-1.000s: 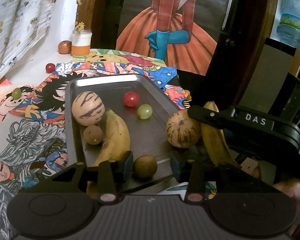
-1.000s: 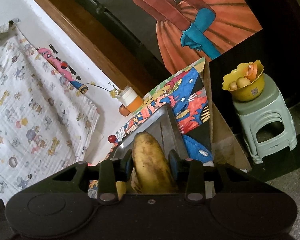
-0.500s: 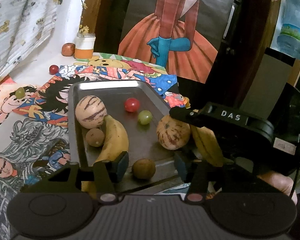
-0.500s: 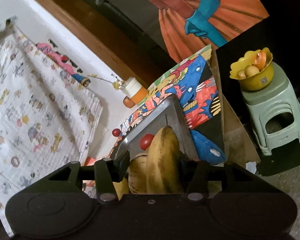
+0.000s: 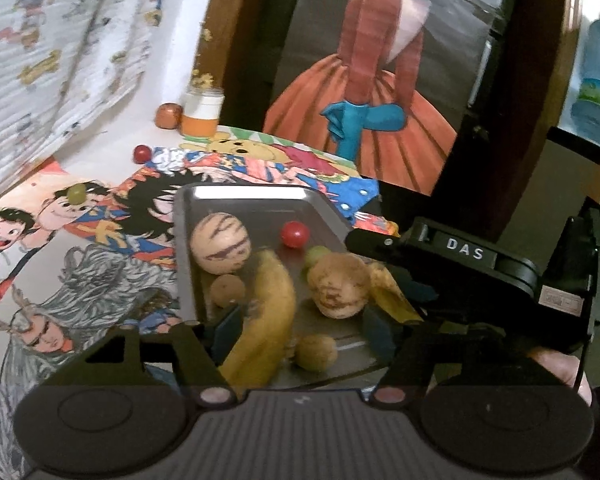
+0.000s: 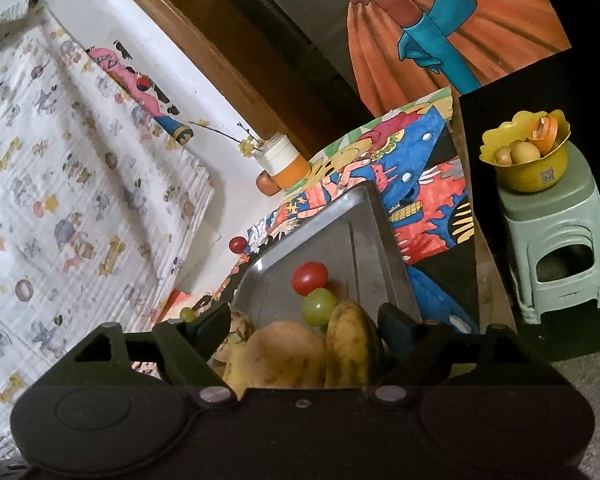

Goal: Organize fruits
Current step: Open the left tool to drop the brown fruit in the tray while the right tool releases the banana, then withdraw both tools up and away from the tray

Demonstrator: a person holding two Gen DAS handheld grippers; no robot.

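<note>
A metal tray [image 5: 260, 196] holds two striped melons [image 5: 221, 242] [image 5: 338, 286], a banana [image 5: 266, 316], two small brown fruits [image 5: 315, 351], a red tomato [image 5: 294, 234] and a green grape [image 5: 314, 255]. My right gripper [image 6: 300, 326] is open, with a second banana [image 6: 350, 350] lying between its fingers at the tray's right side beside a melon [image 6: 286, 354]. My left gripper [image 5: 298, 332] is open over the tray's near edge, around the first banana's lower part and a brown fruit.
On the cartoon-printed cloth outside the tray lie a green grape [image 5: 76, 193], a red tomato [image 5: 141, 153] and a brown fruit [image 5: 168, 116] by an orange-and-white jar [image 5: 202, 114]. A yellow bowl [image 6: 526, 160] of fruit stands on a green stool [image 6: 556, 232] to the right.
My right gripper opened and let go of the second banana, which now lies at the tray's right side. My left gripper moved slightly forward over the tray.
</note>
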